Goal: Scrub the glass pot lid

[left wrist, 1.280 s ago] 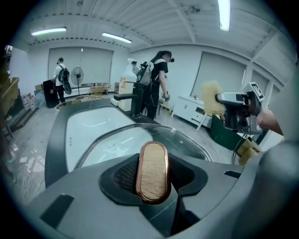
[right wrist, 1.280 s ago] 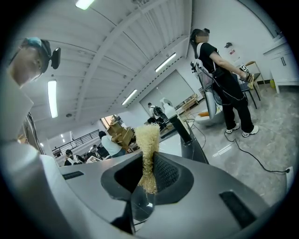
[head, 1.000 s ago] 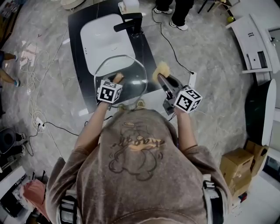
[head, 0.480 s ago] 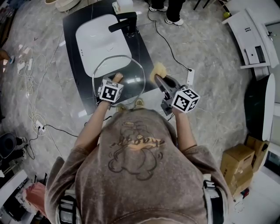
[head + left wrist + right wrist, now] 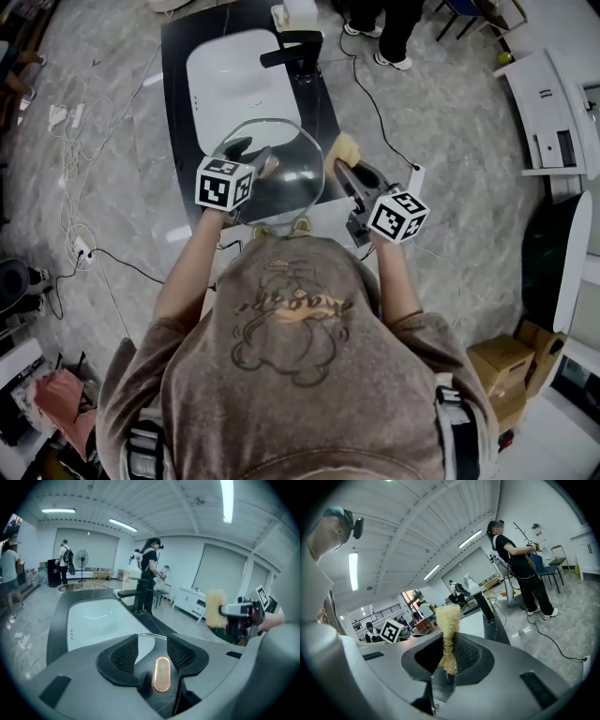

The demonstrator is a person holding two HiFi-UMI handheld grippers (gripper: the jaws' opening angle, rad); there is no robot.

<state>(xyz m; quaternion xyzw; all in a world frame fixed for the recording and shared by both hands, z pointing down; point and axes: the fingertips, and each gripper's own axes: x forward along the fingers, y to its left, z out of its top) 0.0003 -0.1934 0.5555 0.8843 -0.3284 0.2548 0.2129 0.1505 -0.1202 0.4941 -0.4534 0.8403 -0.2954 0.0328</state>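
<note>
I hold the round glass pot lid (image 5: 286, 178) in the air above the near end of the black counter (image 5: 178, 112). My left gripper (image 5: 251, 152) grips it by its copper-coloured knob (image 5: 161, 674), which sits deep between the jaws; those jaws are opening slightly. The lid's clear rim (image 5: 151, 636) shows beyond the pads. Just right of the lid, my right gripper (image 5: 339, 169) is shut on a yellow fibrous scrubber (image 5: 345, 147), apart from the glass. In the right gripper view the scrubber (image 5: 447, 620) stands pinched between the pads.
A white sink basin (image 5: 239, 80) with a black faucet (image 5: 295, 52) is set in the counter beyond the lid. Cables (image 5: 75, 131) trail over the marble floor on the left. A person's feet (image 5: 384, 52) stand past the counter. Cardboard boxes (image 5: 506, 370) sit at the lower right.
My left gripper has swung a little left and up, and the lid has shifted right with it, closer to the scrubber. The right gripper has hardly moved.
</note>
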